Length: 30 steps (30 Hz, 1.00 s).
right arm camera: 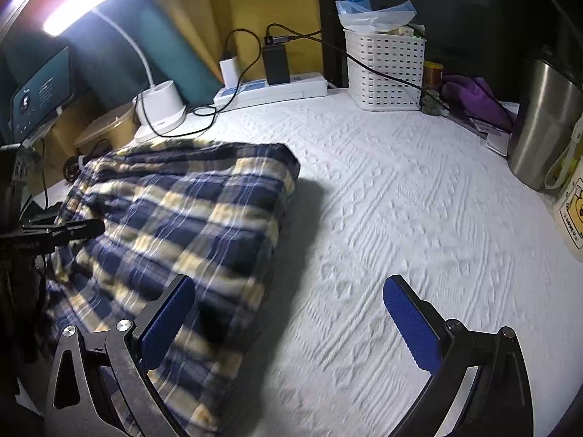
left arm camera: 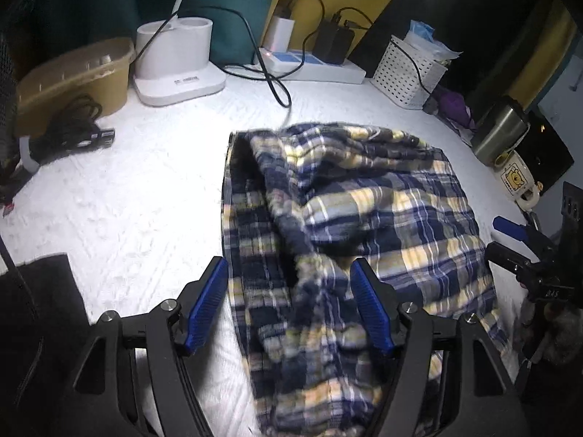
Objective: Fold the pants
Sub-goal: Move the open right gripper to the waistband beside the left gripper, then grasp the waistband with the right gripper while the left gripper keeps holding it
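The left gripper [left arm camera: 289,306] is hanging over the near end of the plaid pants [left arm camera: 349,218], its jaws standing apart with a ridge of loose cloth lying between the blue pads [left arm camera: 206,304] but not pinched by them. The right gripper [right arm camera: 291,327] is sitting just beside the pants on their right edge, jaws spread as wide as they go and holding nothing; only its left pad is overlapping the cloth, the other one is over the bare white bedcover [right arm camera: 419,218]. The pants are lying in a thick bundle on this bedcover, already doubled over at least once, and the top layer is looking lumpy and not square (the motion blur is making the edges hard to read). In my judgement, the step now is releasing and tidying the fold. To do it well, both grippers should be lifting clear without dragging the top layer, then pressing the ridge flat and lining up the edges. Farther behind the pants, the lamp base [left arm camera: 178,62], the power strip [left arm camera: 309,67] and the white basket [left arm camera: 406,71] are standing well apart from them, so nothing there is disturbing the work.
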Tool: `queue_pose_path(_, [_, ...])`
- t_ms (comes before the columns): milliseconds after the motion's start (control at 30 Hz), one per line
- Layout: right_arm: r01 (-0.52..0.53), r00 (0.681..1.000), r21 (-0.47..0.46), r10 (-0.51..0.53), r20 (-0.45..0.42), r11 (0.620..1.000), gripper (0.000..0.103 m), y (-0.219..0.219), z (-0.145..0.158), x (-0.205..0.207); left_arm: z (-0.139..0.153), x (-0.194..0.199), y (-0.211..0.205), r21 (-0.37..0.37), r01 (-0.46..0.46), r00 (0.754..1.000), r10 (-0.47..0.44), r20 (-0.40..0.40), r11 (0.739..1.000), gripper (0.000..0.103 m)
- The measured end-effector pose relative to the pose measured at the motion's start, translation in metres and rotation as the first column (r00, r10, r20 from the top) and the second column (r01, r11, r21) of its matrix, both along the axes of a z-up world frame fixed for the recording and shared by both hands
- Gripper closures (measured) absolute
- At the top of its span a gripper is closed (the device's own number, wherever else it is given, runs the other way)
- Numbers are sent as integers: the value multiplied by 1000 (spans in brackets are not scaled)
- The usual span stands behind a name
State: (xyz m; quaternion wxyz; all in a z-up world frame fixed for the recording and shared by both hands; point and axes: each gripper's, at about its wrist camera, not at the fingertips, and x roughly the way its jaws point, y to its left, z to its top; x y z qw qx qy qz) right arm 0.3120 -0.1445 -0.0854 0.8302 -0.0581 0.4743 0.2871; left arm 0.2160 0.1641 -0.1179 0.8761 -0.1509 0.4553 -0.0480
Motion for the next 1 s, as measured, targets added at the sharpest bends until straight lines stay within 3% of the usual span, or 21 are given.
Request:
queue_pose_path(267, [-26, 999, 37, 28, -41, 999, 0, 17, -19, 19, -3, 3, -16, 93, 27, 999, -29, 25, 995, 25])
queue_pose_path(433, [-69, 996, 88, 74, -57, 994, 0, 29, -21, 24, -3, 3, -22, 61, 48, 998, -50, 37, 997, 26])
queue_pose_path(467, [-77, 995, 96, 83, -59, 992, 1, 31, -21, 24, -3, 4, -25, 58, 58, 997, -60, 41, 997, 31])
queue_pose_path(633, [-153, 986, 107, 159, -49, 982, 16, 49, -19, 18, -3, 6, -32, 64, 80, 995, -83, 60, 995, 48])
queue_pose_path(700, [-179, 982, 114, 185, -44, 977, 29, 57, -18, 17, -3, 6, -29, 54, 80, 994, -83, 66, 995, 55])
queue_pose_path(1000, [-200, 979, 92, 202, -14, 976, 68, 71, -14, 9, 3, -1, -38, 78, 86, 991, -93, 95, 993, 70])
